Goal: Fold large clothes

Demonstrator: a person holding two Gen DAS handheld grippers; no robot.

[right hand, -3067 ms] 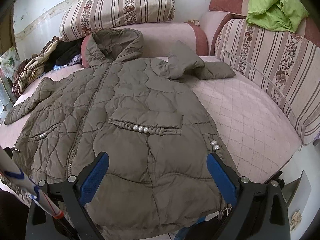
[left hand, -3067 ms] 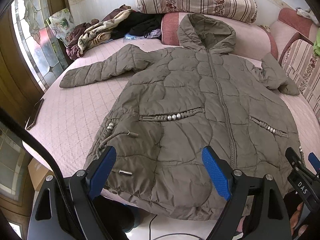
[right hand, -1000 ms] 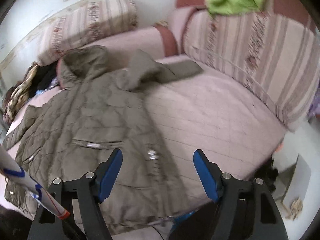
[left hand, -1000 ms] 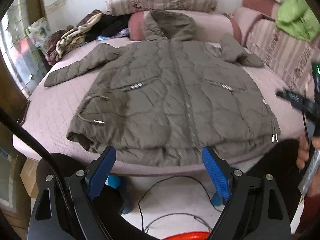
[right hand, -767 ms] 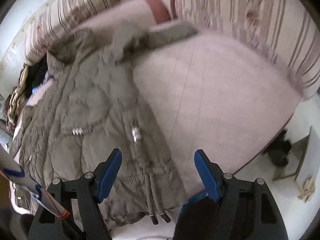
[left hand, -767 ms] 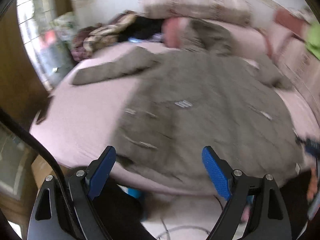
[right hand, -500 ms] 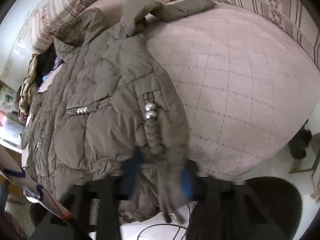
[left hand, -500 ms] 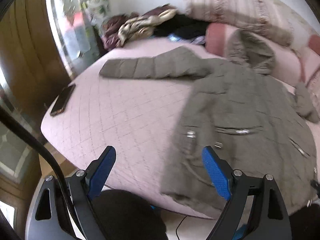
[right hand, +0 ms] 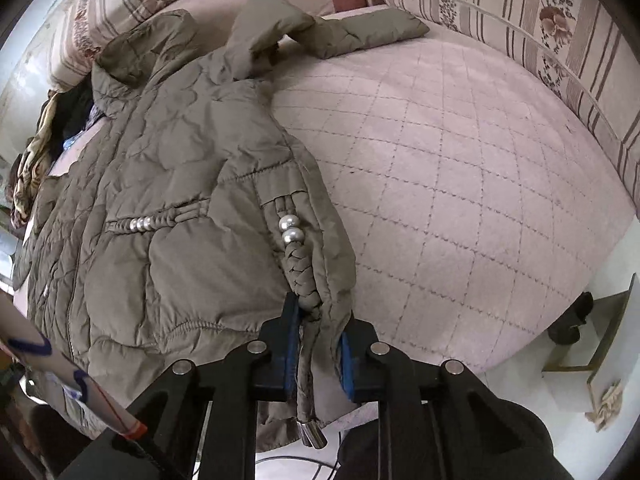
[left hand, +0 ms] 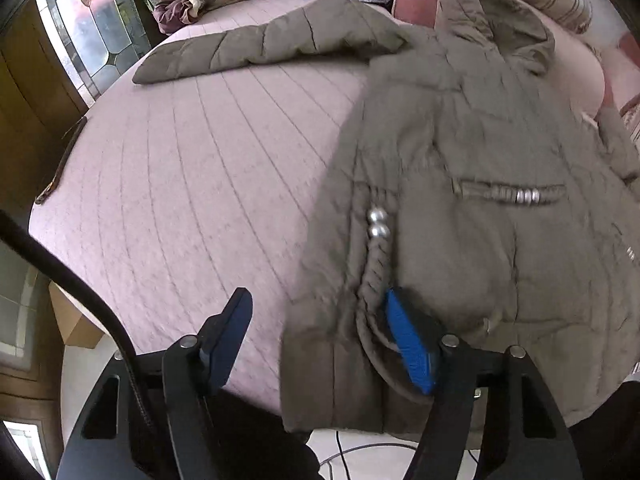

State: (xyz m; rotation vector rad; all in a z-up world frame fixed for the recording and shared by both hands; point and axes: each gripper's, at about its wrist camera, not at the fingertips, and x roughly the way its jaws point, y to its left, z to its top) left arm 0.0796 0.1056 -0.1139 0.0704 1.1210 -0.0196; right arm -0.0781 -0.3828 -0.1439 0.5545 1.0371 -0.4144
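Half a second earlier the coat (right hand: pixel 168 200) had lain flat on the bed (right hand: pixel 460 184) ahead of both tongs, with the left tongs (left hand: pixel 320 344) gaping over bare quilt beside the hem and the right tongs (right hand: pixel 318 352) a blur at the coat's side edge. Now the right tongs were pinched nearly shut on that side edge by the braided cord (right hand: pixel 300 272), just below the two silver beads (right hand: pixel 290 229), while the left tongs stood wide open around the opposite lower corner, one blue finger on the fabric and nothing gripped.
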